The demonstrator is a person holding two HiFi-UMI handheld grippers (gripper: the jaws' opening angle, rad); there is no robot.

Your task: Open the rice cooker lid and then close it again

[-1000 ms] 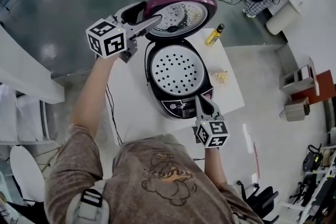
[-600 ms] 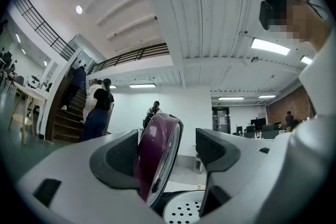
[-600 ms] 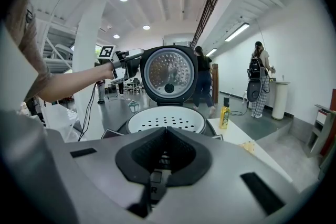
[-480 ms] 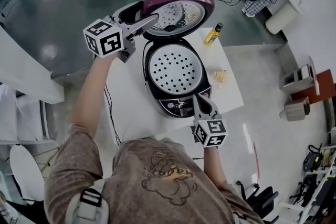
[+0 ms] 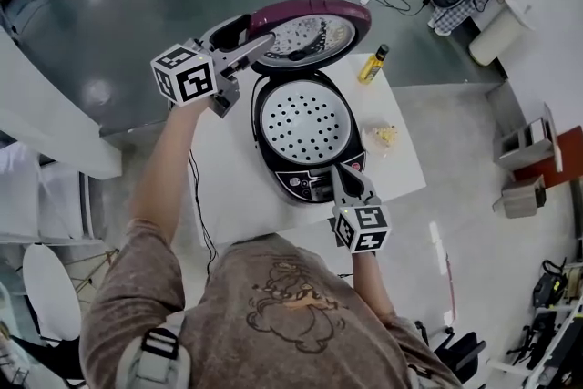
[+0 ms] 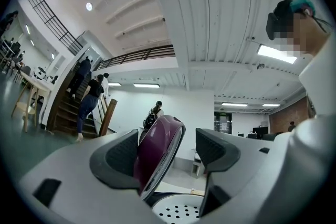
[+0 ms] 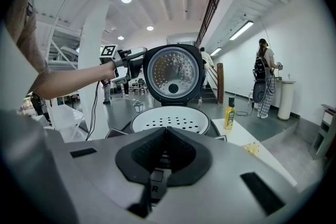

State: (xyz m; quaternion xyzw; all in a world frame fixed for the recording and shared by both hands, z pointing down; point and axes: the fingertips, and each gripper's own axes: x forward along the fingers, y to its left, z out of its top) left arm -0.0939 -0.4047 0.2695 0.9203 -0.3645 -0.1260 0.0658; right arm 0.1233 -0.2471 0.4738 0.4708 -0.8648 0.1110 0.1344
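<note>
The cooker (image 5: 259, 127) sits on a white bench (image 5: 223, 187) with its purple lid (image 5: 314, 30) standing open above the far side, metal inner face toward the person. The left gripper (image 5: 251, 35) is raised at the lid's left edge, its 2 jaws wide apart with the rim between them. In the left gripper view the lid's purple shell lies close against the pad at the view's left, with a clear gap to the other pad (so it is not clamped). Inside the open cooker a white perforated tray (image 5: 305, 121) shows. The right gripper (image 5: 342, 172) is low at the cooker's front, over the control panel (image 5: 310, 187), its jaws pressed together at the tips. 1 yellow bottle (image 5: 372, 64) stands at the bench's far right corner, near the raised lid.
</note>
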